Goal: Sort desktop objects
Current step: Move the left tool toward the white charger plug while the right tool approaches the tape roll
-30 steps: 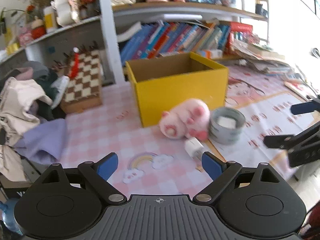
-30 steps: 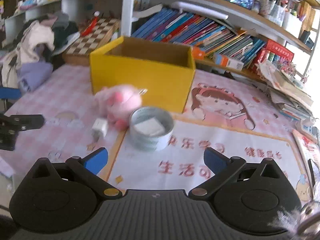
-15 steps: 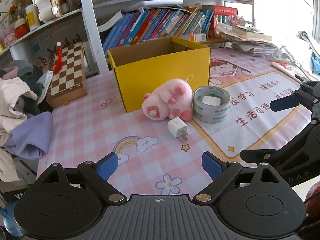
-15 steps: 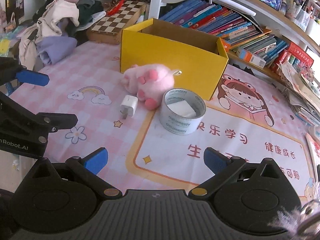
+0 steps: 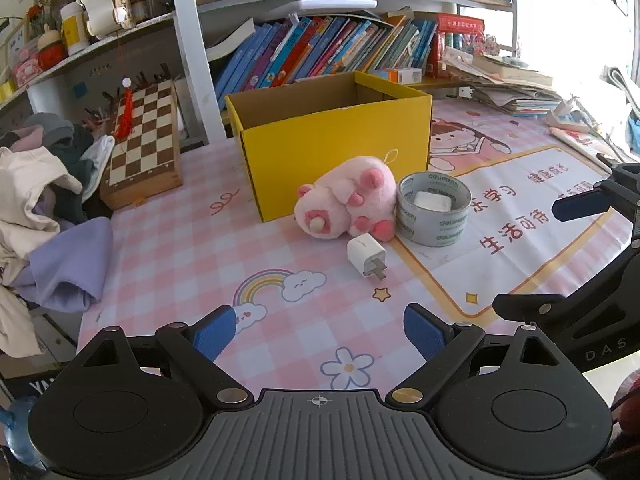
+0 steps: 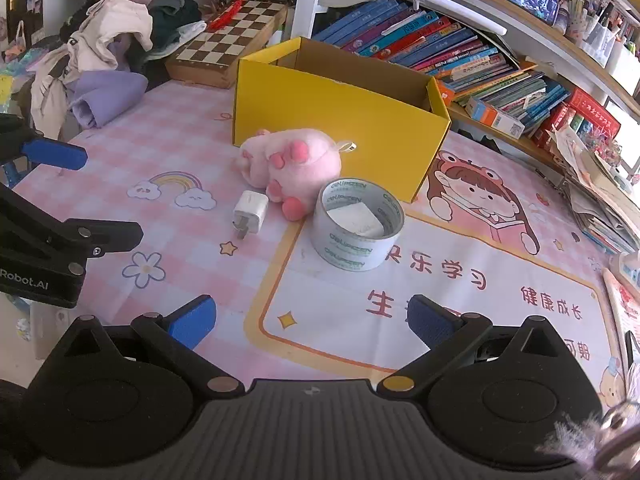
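**On the pink checked desk: two open claws, three loose things, one yellow box**

Nearest the cameras, the left gripper (image 5: 318, 330) hangs above the pink checked tablecloth (image 5: 192, 256) with its blue pads spread wide and nothing between them. The right gripper (image 6: 310, 320) is likewise spread wide and empty, tilted down over the printed mat (image 6: 460, 280).

Just beyond lies the white charger plug (image 5: 366, 255), flat on the cloth. Its long axis runs towards the grippers, with the metal prongs pointing at the near edge and its blunt end towards the plush. It sits close to the plush's foot; whether the two touch cannot be told.

Next comes the pink plush toy (image 5: 346, 202), lying on its side with its darker pink paws facing the left camera. Its long axis runs across the desk, parallel to the box front. To its right, pressed against it, the roll of tape (image 5: 434, 210) stands on its flat side, hole upward, with a small white block inside the ring.

Behind them stands the yellow cardboard box (image 5: 336, 144), open at the top, its long side facing the grippers. Farther back are a chessboard (image 5: 144, 140), a heap of clothes (image 5: 44, 200) and shelves of books (image 5: 340, 48).
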`<control>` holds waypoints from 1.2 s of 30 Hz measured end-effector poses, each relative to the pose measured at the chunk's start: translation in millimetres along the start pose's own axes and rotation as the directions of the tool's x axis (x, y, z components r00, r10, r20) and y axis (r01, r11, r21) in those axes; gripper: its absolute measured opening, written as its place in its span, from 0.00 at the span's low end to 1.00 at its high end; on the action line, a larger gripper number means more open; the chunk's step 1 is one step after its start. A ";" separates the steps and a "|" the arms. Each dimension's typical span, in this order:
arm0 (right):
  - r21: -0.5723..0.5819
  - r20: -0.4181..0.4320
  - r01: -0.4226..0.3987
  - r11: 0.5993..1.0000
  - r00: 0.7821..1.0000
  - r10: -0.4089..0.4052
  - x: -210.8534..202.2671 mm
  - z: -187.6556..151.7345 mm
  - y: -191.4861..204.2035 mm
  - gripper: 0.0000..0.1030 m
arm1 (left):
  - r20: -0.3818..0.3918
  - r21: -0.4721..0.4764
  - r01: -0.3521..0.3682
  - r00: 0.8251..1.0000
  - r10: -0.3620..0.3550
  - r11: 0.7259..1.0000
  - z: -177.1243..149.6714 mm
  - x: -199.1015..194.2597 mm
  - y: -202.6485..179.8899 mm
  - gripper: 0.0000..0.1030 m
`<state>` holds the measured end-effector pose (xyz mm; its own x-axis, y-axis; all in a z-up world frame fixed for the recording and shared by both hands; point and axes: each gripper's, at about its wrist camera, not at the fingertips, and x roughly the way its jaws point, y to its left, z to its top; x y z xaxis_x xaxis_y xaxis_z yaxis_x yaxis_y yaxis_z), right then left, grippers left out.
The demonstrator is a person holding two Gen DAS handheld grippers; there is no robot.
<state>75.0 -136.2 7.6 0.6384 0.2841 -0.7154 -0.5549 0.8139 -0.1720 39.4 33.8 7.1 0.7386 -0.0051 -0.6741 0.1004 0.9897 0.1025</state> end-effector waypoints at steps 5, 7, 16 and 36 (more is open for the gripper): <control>-0.002 -0.005 0.001 1.000 1.000 -0.001 1.1 -0.1 -0.2 1.00 | -0.006 0.003 0.003 1.000 -0.003 1.000 0.3 1.8 0.0 0.90; -0.002 -0.009 0.002 1.000 1.000 -0.002 1.7 -0.1 -0.2 1.00 | -0.009 0.003 0.003 1.000 -0.003 1.000 0.1 2.5 0.1 0.90; -0.007 -0.019 0.002 1.000 1.000 -0.002 4.2 -0.1 0.1 1.00 | -0.015 -0.001 0.006 1.000 -0.006 1.000 -0.4 4.8 0.8 0.90; -0.020 -0.032 0.003 1.000 0.999 -0.004 11.7 3.8 -2.7 1.00 | -0.019 -0.014 0.012 1.000 -0.012 1.000 5.1 14.2 2.0 0.90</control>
<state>86.0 -133.2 2.3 0.6229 0.2647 -0.7362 -0.5635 0.8045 -0.1876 53.5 35.0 1.4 0.7243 -0.0141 -0.6893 0.0993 0.9915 0.0841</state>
